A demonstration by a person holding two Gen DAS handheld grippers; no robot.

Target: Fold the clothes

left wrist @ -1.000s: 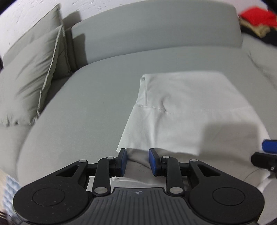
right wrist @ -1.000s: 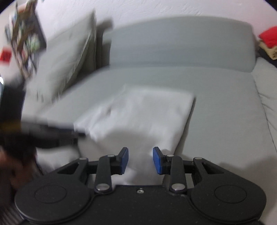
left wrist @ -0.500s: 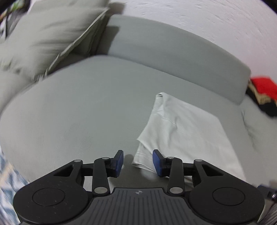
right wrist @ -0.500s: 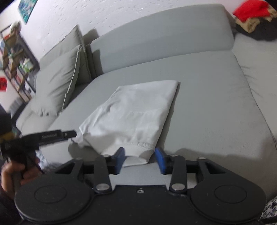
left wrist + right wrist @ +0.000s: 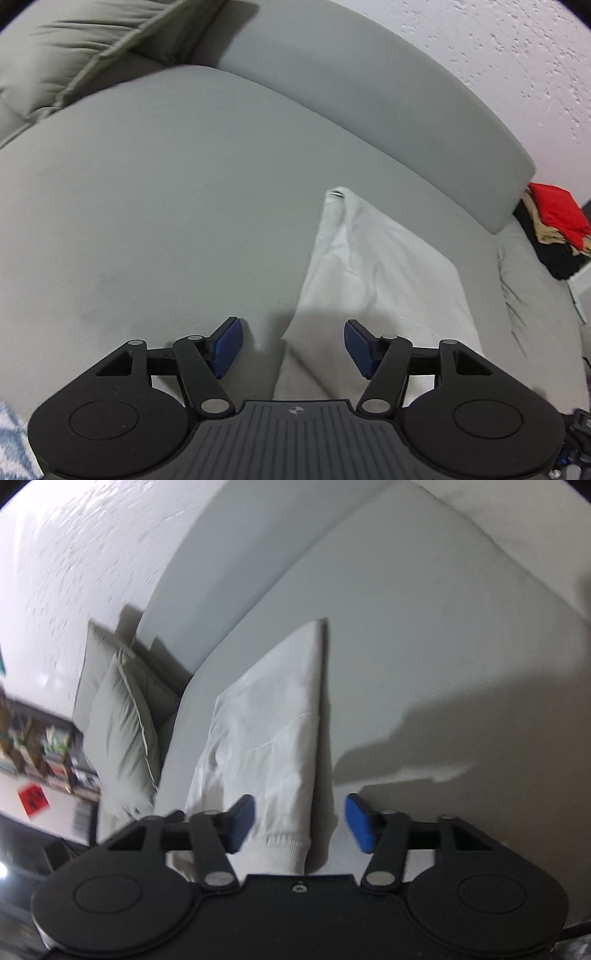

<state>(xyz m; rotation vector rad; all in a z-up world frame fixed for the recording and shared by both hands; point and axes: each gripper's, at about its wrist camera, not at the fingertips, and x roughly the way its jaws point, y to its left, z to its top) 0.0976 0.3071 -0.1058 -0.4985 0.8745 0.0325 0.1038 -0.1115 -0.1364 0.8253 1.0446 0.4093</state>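
Lining up both grippers on near edge of folded white garment [image 5: 384, 266] lying flat on grey sofa seat [image 5: 166, 221]; left gripper [image 5: 293, 345] opening, straddling near-left corner, not clamped; right gripper [image 5: 300, 821] closing around ribbed hem, pads not yet touching; should pinch all layers together before lifting

The white garment [image 5: 380, 273] was soft matt cloth with a ribbed hem. The sofa [image 5: 166, 206] had smooth grey fabric. Each claw was matt black plastic; the wall [image 5: 74, 561] looked rough.
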